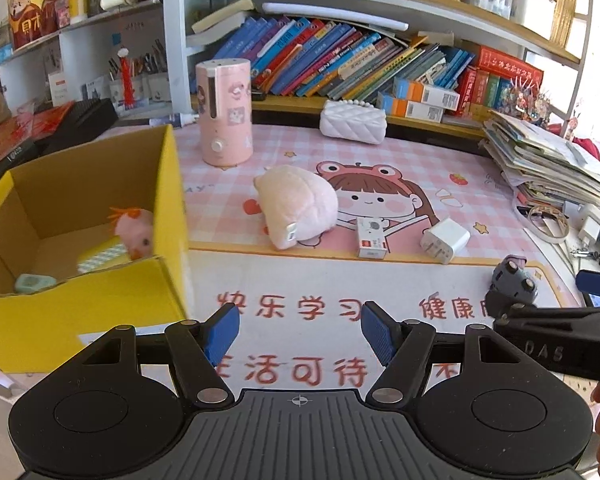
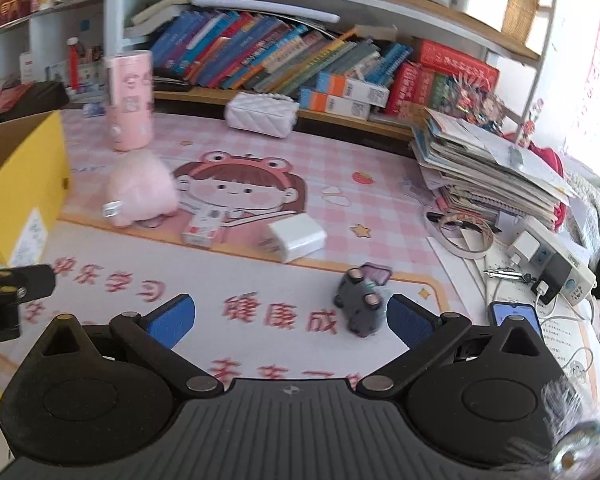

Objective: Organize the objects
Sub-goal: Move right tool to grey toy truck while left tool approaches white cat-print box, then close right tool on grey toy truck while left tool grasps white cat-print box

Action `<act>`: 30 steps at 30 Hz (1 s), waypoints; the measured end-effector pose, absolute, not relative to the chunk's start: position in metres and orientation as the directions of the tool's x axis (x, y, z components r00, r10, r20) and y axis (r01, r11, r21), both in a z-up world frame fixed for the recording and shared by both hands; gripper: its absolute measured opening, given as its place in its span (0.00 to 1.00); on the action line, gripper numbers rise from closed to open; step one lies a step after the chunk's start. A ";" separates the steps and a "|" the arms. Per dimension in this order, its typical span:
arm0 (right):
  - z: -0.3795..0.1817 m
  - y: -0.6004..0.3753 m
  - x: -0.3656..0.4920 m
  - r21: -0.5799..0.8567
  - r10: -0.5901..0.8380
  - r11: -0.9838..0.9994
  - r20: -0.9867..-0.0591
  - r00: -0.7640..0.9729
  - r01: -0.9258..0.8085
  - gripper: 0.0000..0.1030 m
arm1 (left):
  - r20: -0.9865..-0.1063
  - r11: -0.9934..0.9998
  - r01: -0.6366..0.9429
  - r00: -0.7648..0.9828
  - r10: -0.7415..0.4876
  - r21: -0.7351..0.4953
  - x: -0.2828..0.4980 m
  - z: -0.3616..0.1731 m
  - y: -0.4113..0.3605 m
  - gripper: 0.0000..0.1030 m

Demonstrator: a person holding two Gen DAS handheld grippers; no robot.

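Note:
A yellow cardboard box (image 1: 168, 184) stands at the left, holding a pink plush chick (image 1: 134, 232) and small items. On the pink desk mat lie a pink plush (image 1: 296, 204), a small white box (image 1: 370, 238), a white charger plug (image 1: 444, 240) and a grey toy (image 1: 514, 276). My left gripper (image 1: 300, 332) is open and empty above the mat, right of the box. My right gripper (image 2: 288, 320) is open and empty, with the grey toy (image 2: 360, 304) just inside its right finger. The plush (image 2: 140, 192), small box (image 2: 202, 226), plug (image 2: 296, 240) and yellow box (image 2: 28, 184) lie beyond.
A pink cylinder appliance (image 1: 224, 112) and a white quilted purse (image 1: 352, 120) stand at the back by a bookshelf (image 1: 340, 60). A stack of papers (image 2: 488, 168), a tape roll (image 2: 464, 236), a power strip (image 2: 552, 256) and a phone (image 2: 516, 316) crowd the right side.

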State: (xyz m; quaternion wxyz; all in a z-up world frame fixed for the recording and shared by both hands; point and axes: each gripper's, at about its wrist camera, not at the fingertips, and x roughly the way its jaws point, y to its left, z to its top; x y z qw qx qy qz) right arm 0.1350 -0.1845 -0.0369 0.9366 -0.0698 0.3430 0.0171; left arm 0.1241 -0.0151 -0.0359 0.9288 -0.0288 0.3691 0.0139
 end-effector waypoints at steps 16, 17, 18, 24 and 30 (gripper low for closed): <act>-0.079 -0.245 0.212 -0.071 -0.031 0.997 -0.749 0.661 -0.034 0.80 | -0.739 0.999 -0.020 0.674 -0.011 -0.032 0.183 -0.053 -0.065 0.66; -0.083 -0.247 0.216 -0.067 -0.026 0.997 -0.760 0.649 -0.039 0.77 | -0.740 0.999 -0.021 0.673 -0.006 -0.028 0.187 -0.054 -0.066 0.66; -0.086 -0.248 0.220 -0.064 -0.022 0.997 -0.770 0.638 -0.043 0.75 | -0.739 1.000 -0.025 0.673 0.003 -0.019 0.191 -0.055 -0.068 0.66; -0.094 -0.256 0.237 -0.041 0.016 0.996 -0.800 0.600 -0.082 0.52 | -0.746 0.999 -0.041 0.666 0.020 -0.010 0.219 -0.063 -0.074 0.64; -0.085 -0.258 0.238 -0.009 0.082 0.990 -0.772 0.630 -0.140 0.45 | -0.750 0.999 -0.046 0.661 0.027 -0.005 0.250 -0.074 -0.082 0.49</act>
